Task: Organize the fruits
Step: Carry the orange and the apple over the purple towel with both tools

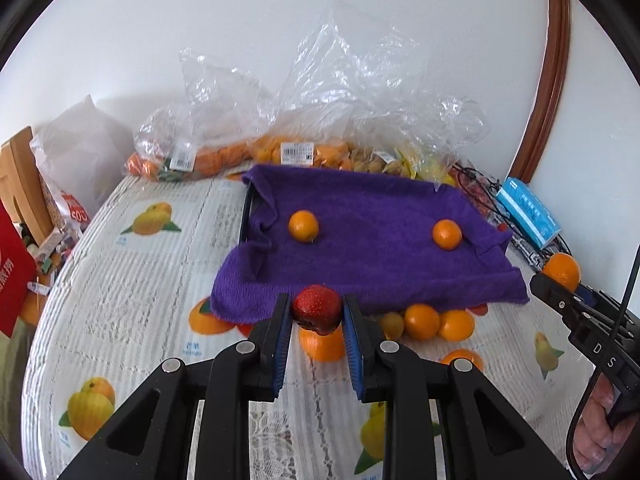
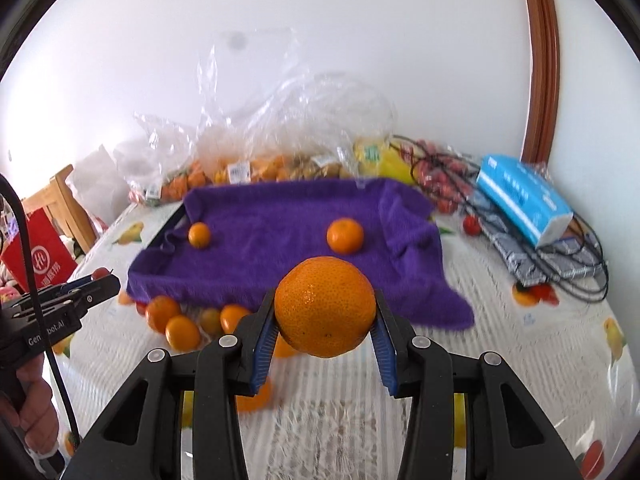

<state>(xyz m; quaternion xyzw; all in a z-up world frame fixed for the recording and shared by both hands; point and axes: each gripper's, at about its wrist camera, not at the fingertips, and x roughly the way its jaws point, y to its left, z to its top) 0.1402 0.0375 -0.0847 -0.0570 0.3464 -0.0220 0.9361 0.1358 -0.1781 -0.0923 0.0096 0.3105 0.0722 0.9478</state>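
Observation:
My left gripper [image 1: 316,312] is shut on a red strawberry [image 1: 317,305], held just above the near edge of the purple towel [image 1: 360,248]. My right gripper [image 2: 324,320] is shut on a large orange [image 2: 325,306], above the table in front of the towel [image 2: 288,264]. Two small oranges [image 1: 303,225] [image 1: 447,233] lie on the towel, also in the right wrist view [image 2: 199,235] [image 2: 345,235]. Several loose oranges [image 1: 422,321] [image 2: 182,332] lie on the table at the towel's near edge. From the left wrist view, the right gripper [image 1: 548,284] holds its orange [image 1: 562,270] at the right.
Clear plastic bags of oranges [image 1: 296,152] stand behind the towel by the wall. A blue box [image 2: 524,200], cables and cherry tomatoes [image 2: 472,224] lie at the right. A red bag [image 2: 38,256] and wooden chair [image 2: 60,192] are at the left. The tablecloth [image 1: 120,280] has printed fruit.

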